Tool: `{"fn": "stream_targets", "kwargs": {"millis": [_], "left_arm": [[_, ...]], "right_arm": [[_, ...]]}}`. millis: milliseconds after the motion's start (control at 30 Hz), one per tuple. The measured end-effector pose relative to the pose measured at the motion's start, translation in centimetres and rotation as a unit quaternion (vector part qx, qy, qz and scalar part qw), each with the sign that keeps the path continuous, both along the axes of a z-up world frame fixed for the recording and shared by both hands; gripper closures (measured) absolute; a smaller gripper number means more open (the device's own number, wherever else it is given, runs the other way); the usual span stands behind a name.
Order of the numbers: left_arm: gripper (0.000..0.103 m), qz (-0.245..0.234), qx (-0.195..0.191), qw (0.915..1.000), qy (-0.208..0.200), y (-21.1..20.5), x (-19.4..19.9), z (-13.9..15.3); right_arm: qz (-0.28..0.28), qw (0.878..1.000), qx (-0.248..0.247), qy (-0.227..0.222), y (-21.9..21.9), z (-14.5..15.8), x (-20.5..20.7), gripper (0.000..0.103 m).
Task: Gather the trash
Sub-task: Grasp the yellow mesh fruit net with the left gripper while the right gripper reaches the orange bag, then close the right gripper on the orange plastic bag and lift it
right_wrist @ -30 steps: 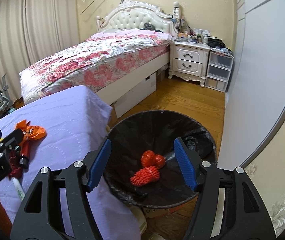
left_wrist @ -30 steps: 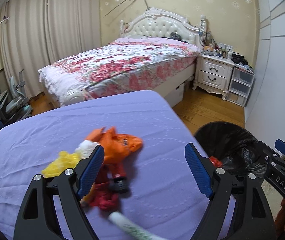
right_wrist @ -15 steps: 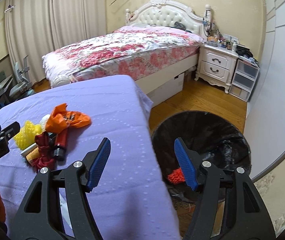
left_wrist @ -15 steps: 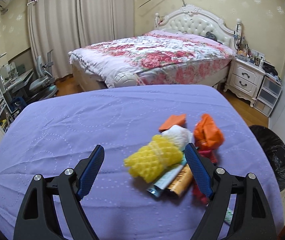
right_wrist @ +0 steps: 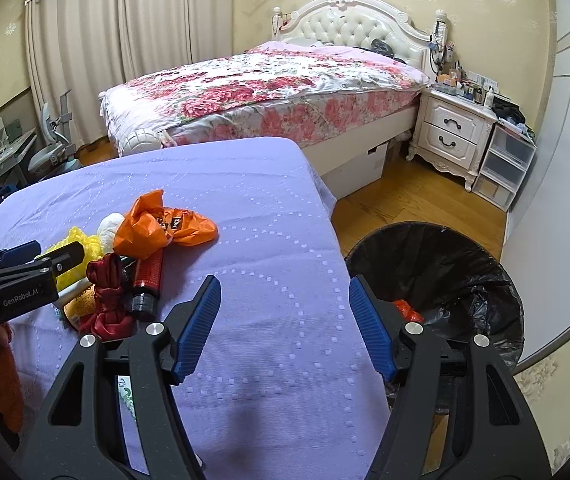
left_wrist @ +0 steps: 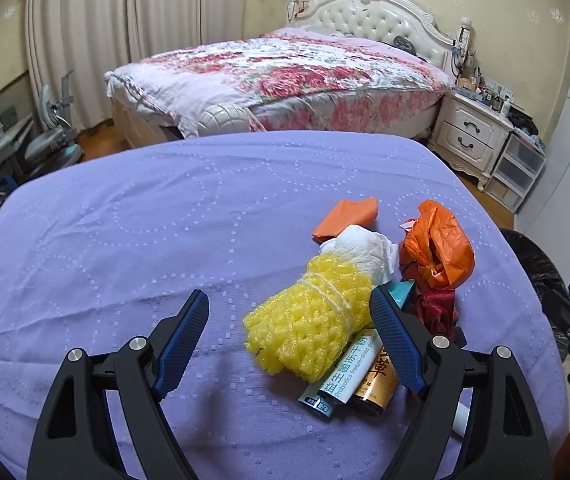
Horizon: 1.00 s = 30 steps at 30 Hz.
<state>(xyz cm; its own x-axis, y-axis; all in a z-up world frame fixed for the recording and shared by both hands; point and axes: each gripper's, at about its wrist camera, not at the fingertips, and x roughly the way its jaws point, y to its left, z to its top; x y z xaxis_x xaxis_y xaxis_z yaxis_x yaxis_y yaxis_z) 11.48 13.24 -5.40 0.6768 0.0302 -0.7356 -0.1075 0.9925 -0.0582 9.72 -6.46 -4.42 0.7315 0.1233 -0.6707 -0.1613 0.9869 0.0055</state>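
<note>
While the left tongs (left_wrist: 289, 340) are closing (nothing clamped yet), the yellow foam net (left_wrist: 309, 320) is lying between them on the purple cover (left_wrist: 145, 232), nearer their right finger, its long axis slanting. The right tongs (right_wrist: 285, 324) are hanging apart, empty, beside the bin (right_wrist: 445, 264).

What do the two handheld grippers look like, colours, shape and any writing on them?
Both are black plastic frames with triangular cut-outs and silver screw heads, each ending in two ribbed blue pads. The left gripper shows white "GenRobot.AI" lettering on its side in the right wrist view. The right gripper looks the same build. No cables or sleeves visible.
</note>
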Motion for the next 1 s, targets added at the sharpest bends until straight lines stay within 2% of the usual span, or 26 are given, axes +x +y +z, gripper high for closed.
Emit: {"fn": "stream_targets", "kwargs": {"millis": [67, 100, 300, 333, 433, 633, 900, 1000], "left_arm": [[0.047, -0.023, -0.037, 0.999, -0.001, 0.3, -0.2, -0.1], [0.049, -0.029, -0.049, 0.9984, 0.0, 0.4, -0.3, -0.2], [0.064, -0.037, -0.046, 0.9982, -0.013, 0.1, -1.3, 0.2], [0.074, -0.034, -0.047, 0.9982, -0.014, 0.2, -1.4, 0.3], [0.075, -0.028, -0.058, 0.9978, -0.017, 0.9, -1.6, 0.6], [0.076, -0.001, -0.056, 0.998, -0.029, 2.8, -2.9, 1.4], [0.076, 0.062, -0.012, 0.9963, -0.058, 6.6, -4.4, 2.9], [0.076, 0.082, -0.009, 0.9949, -0.058, 8.2, -4.6, 3.0]], "right_arm": [[0.002, 1.0, 0.0, 0.001, 0.2, -0.1, 0.1, 0.038], [0.004, 1.0, -0.001, 0.002, 0.4, -0.1, 0.1, 0.038], [0.012, 1.0, -0.003, 0.004, 1.1, -0.3, 0.1, 0.038], [0.015, 1.0, -0.003, 0.004, 1.3, -0.3, 0.1, 0.038], [0.022, 1.0, -0.004, 0.001, 1.8, -0.1, 0.0, 0.038], [0.034, 0.999, -0.005, -0.006, 2.9, 0.3, 0.0, 0.038], [0.054, 0.998, -0.001, -0.016, 5.1, 1.5, 0.9, 0.038], [0.066, 0.998, 0.002, -0.017, 6.3, 1.8, 1.7, 0.038]]}}
